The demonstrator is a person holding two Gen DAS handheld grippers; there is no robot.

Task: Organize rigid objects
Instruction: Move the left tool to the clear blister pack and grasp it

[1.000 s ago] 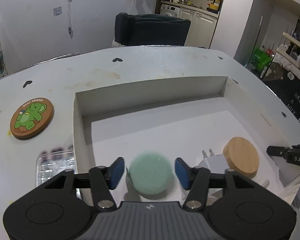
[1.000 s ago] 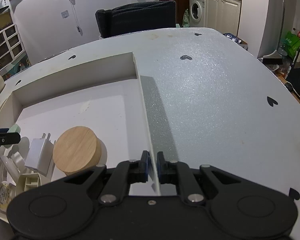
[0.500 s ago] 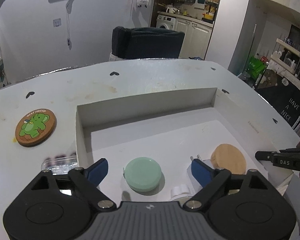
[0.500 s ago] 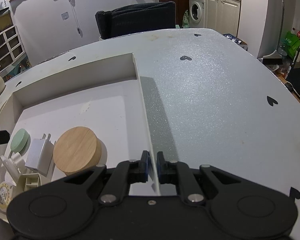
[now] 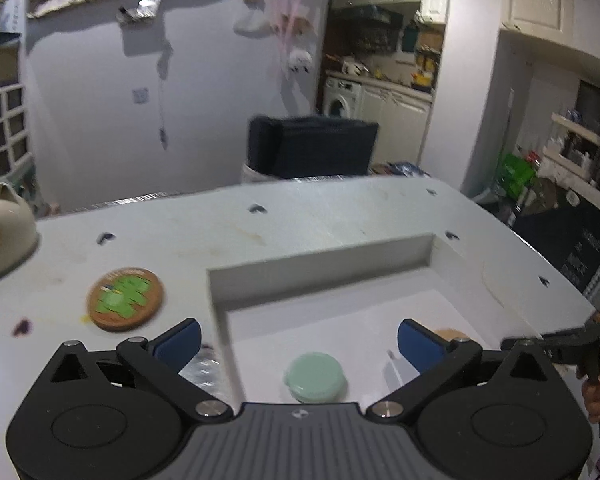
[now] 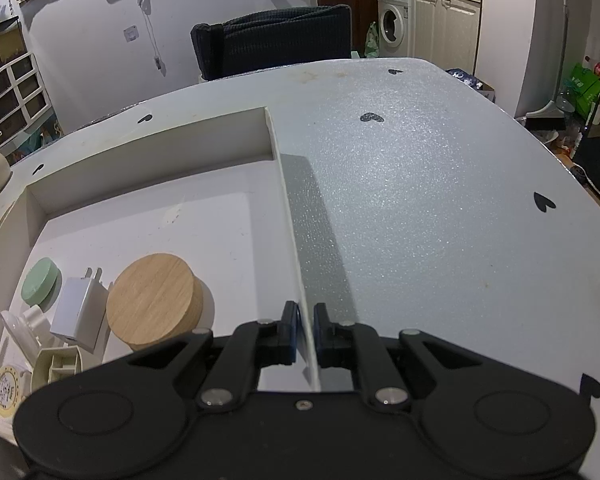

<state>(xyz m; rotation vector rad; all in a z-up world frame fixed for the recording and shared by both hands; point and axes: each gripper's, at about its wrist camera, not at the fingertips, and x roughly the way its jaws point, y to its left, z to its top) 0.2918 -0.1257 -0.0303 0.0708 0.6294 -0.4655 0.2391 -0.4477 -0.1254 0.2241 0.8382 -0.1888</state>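
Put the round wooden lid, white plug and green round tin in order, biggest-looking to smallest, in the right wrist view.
1. Round wooden lid, plainly biggest.
2. White plug.
3. Green round tin, though it lies farther away, so these two are unsure.

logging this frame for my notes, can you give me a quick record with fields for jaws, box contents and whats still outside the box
left gripper: jaws wide open, above the mint green round case
right gripper: jaws shut on the white box right wall
in box: mint green round case, white charger plug, round wooden lid
outside box: green cartoon coaster on the table, left of the box
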